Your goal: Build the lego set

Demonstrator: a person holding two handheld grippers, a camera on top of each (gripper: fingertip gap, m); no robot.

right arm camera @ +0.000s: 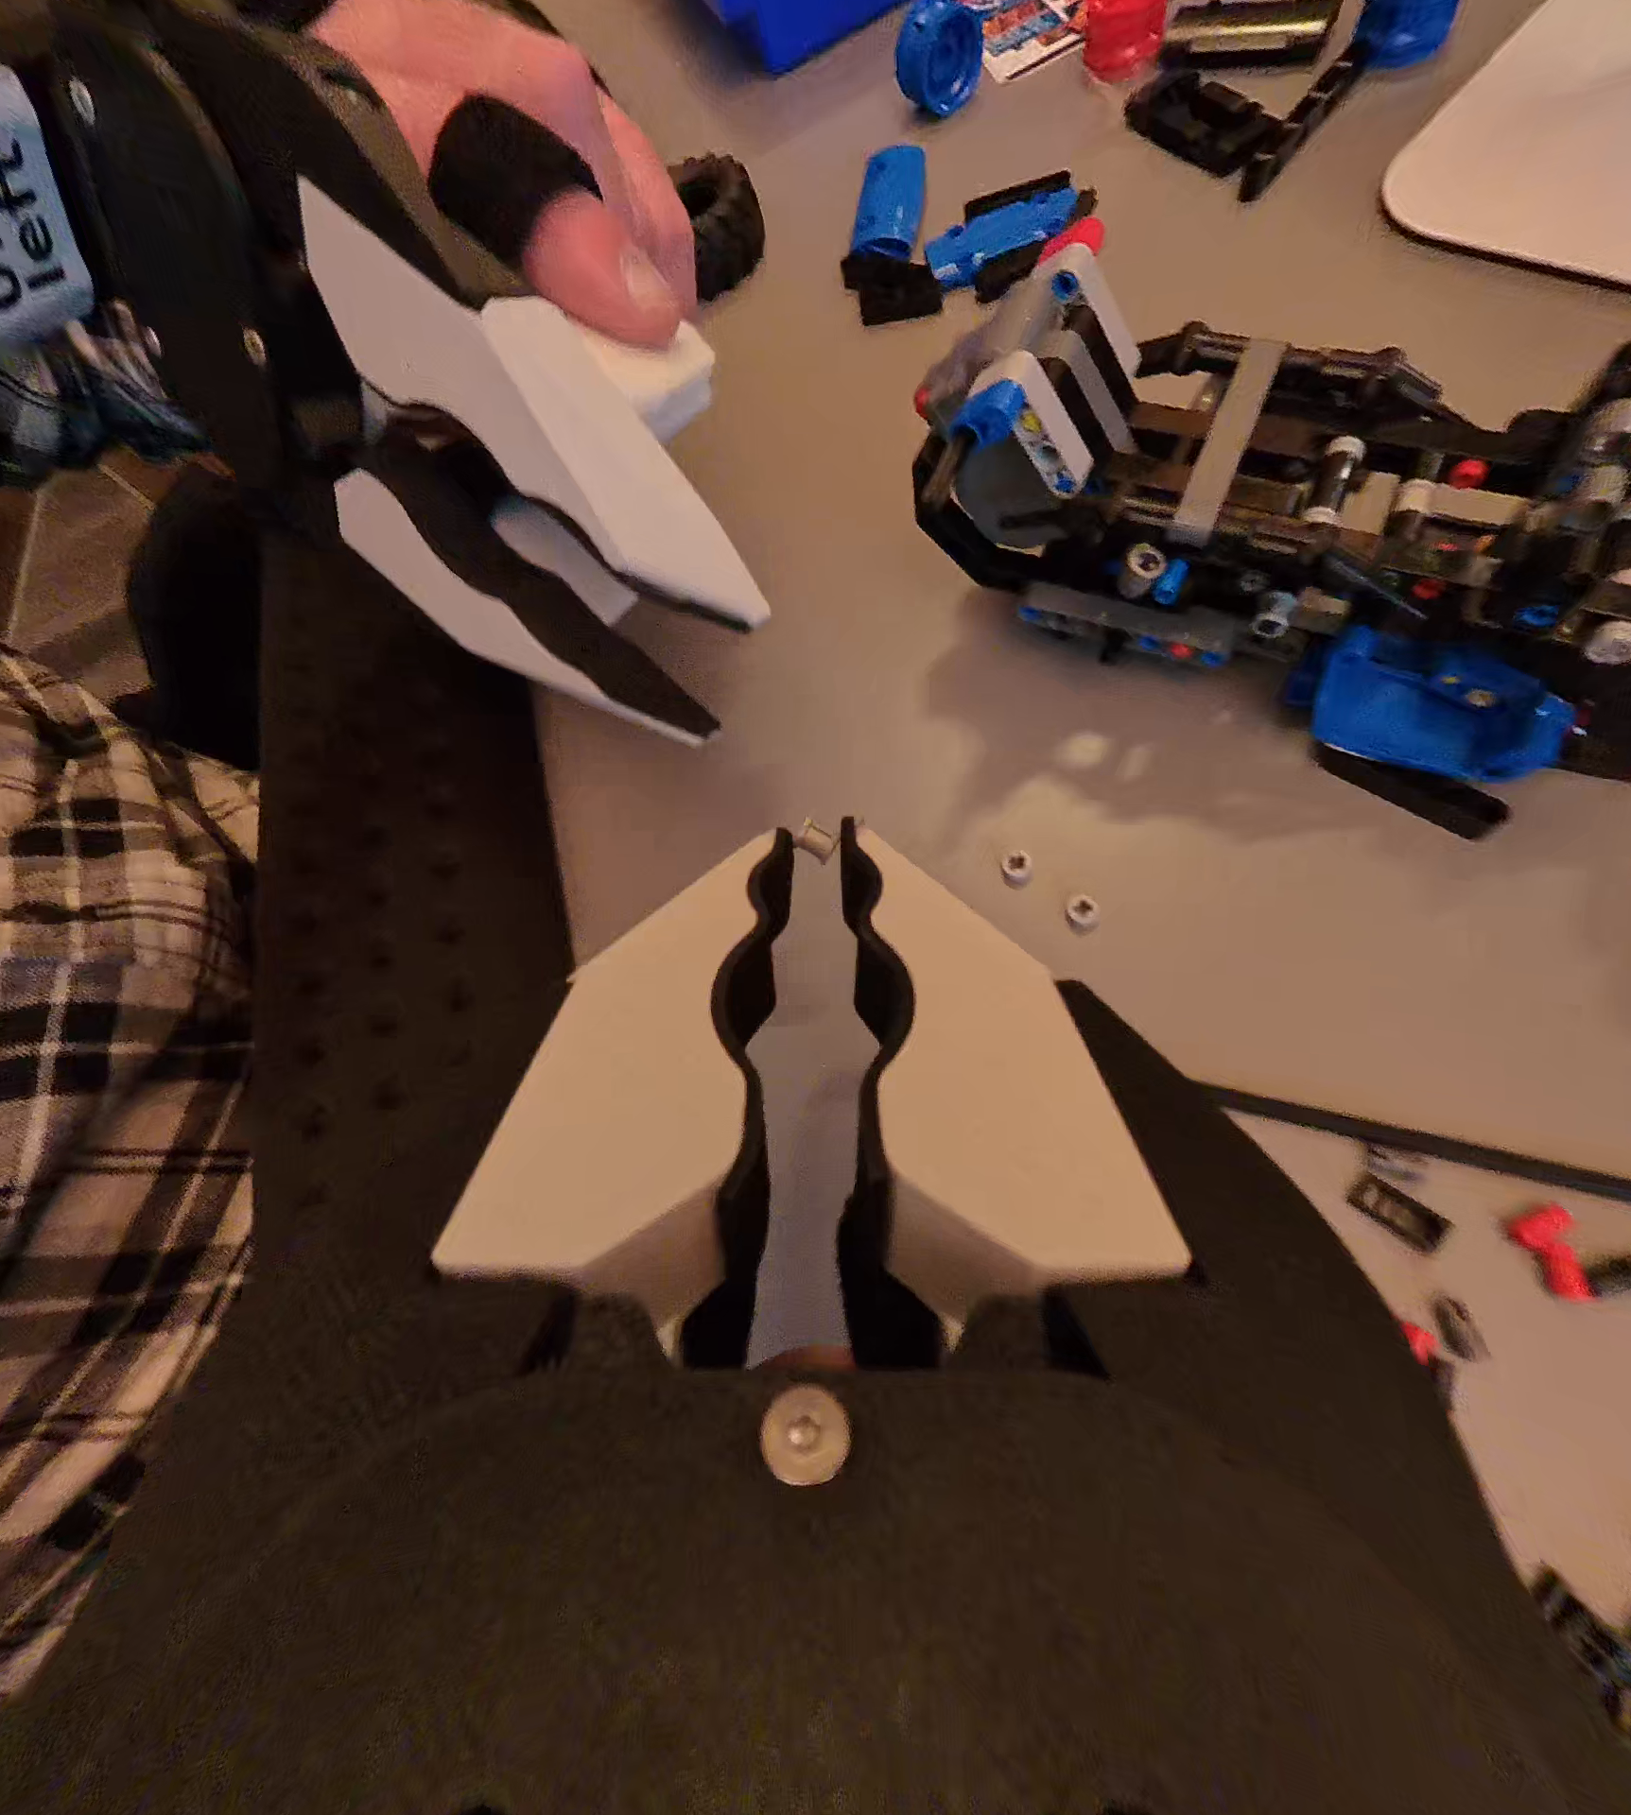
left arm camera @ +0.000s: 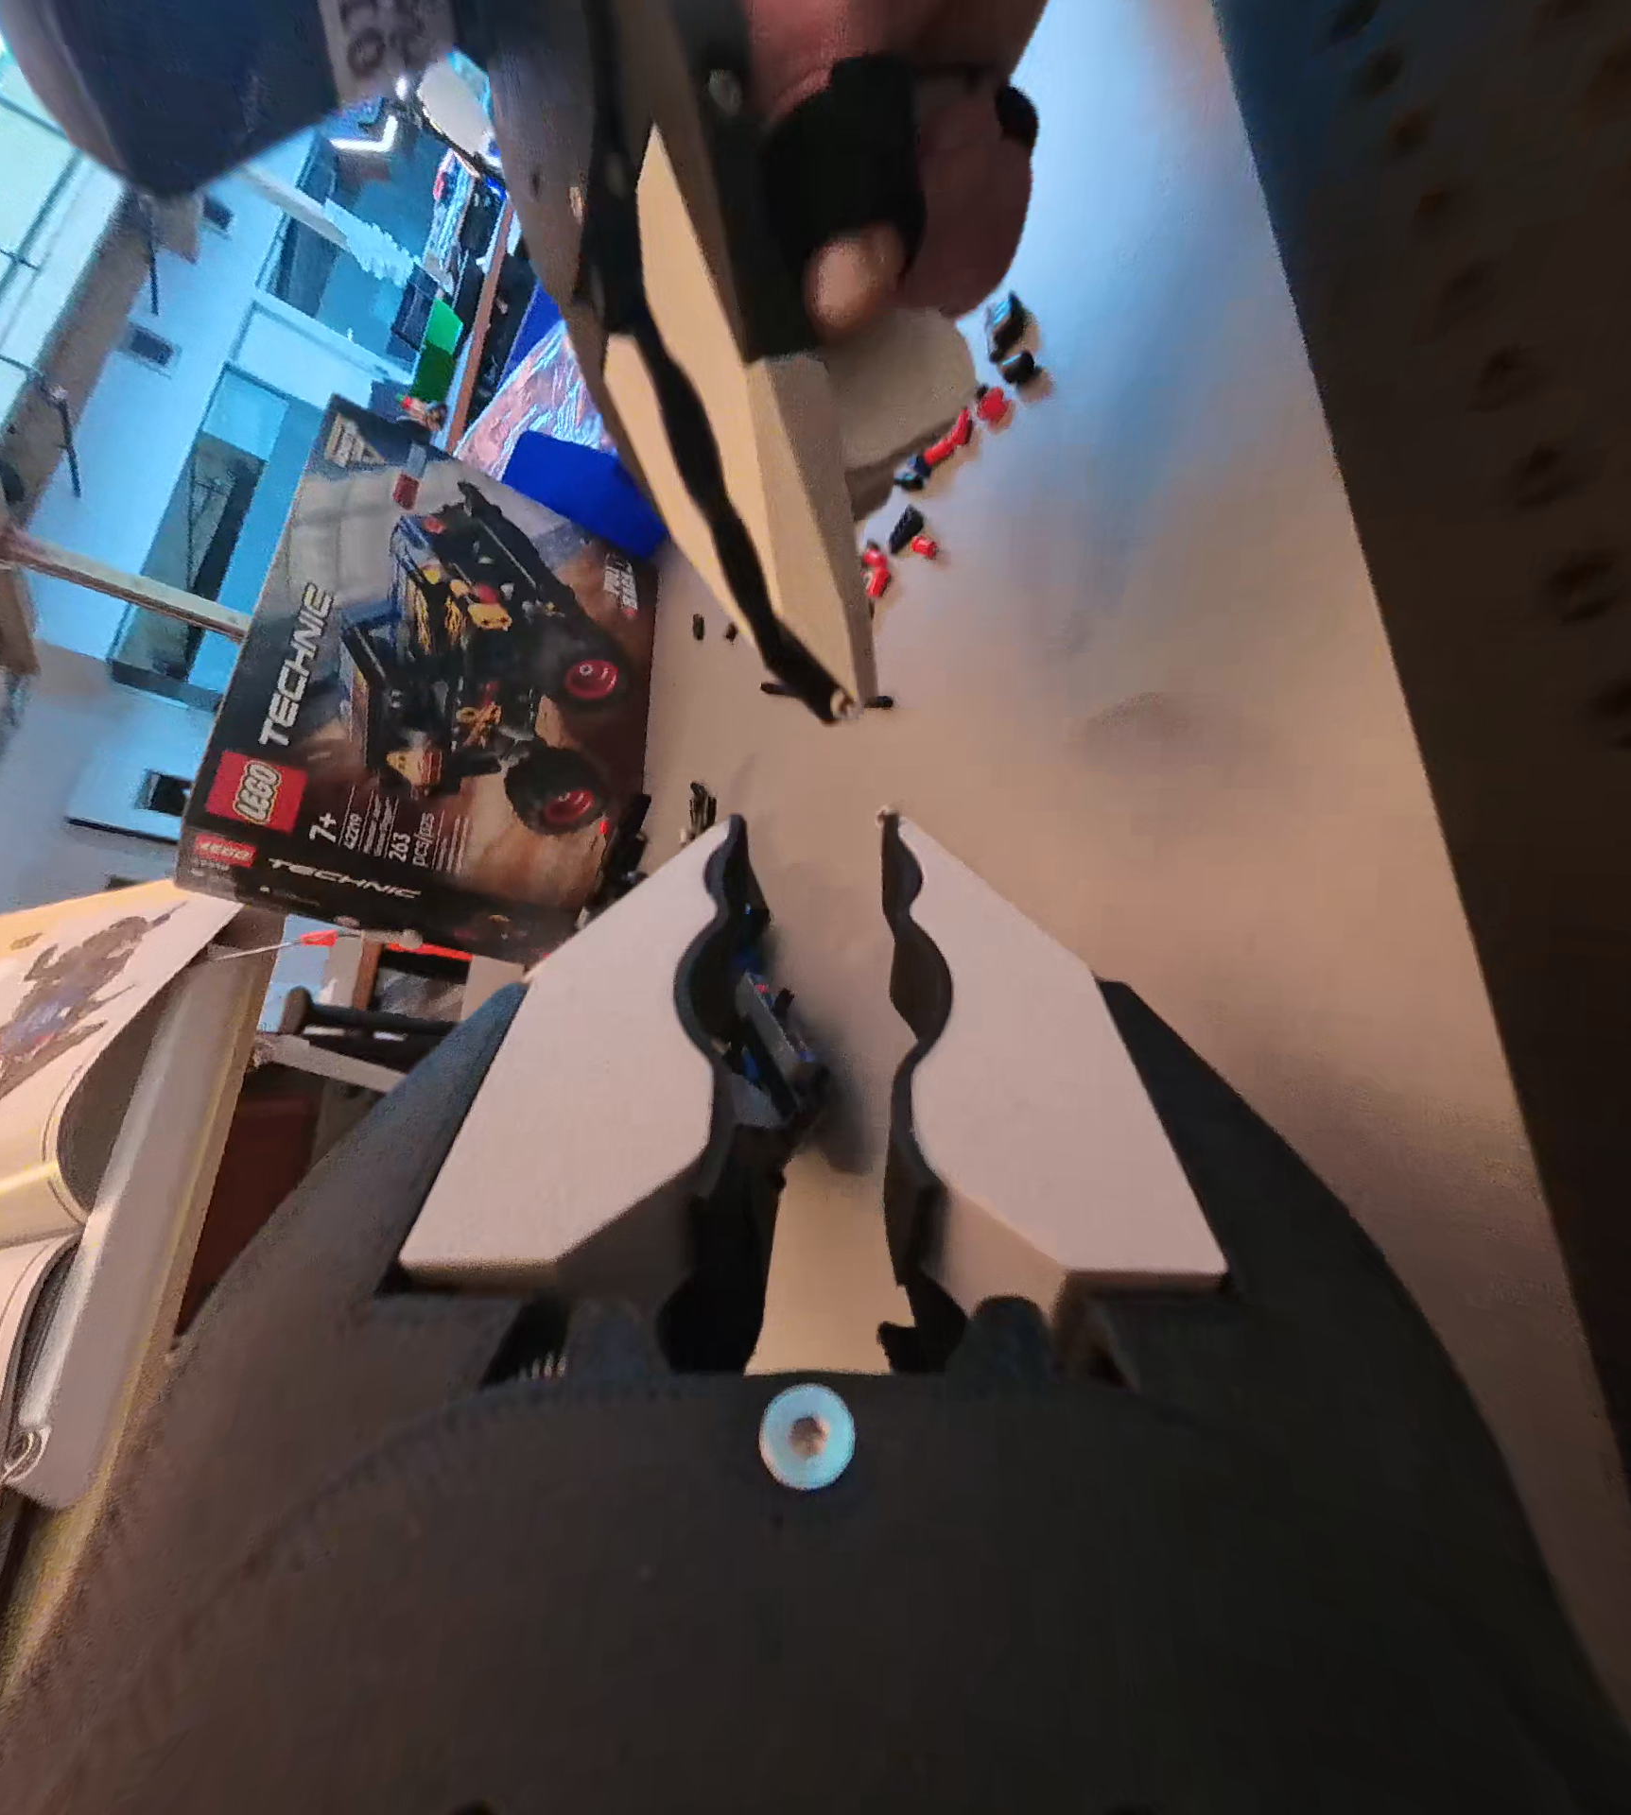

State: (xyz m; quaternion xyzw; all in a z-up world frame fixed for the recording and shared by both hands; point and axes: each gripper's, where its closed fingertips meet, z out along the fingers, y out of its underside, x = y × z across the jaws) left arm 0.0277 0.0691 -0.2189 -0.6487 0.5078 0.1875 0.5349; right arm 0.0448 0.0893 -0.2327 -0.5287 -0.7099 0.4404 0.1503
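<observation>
While one tiny pale ring (right arm camera: pixel 816 842) sits pinched at the right gripper (right arm camera: pixel 816 840) tips, frame centre, two matching rings (right arm camera: pixel 1016 867) lie lower right, the blocky half-built car (right arm camera: pixel 1283 530) upper right, left gripper (left arm camera: pixel 811 825) gaping.

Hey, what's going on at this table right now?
A person is building a Lego vehicle with two handheld grippers. The right gripper pinches a tiny light grey bushing at its fingertips. The left gripper is open and empty beside it. The half-built chassis sits on the table, with loose pieces around.
</observation>
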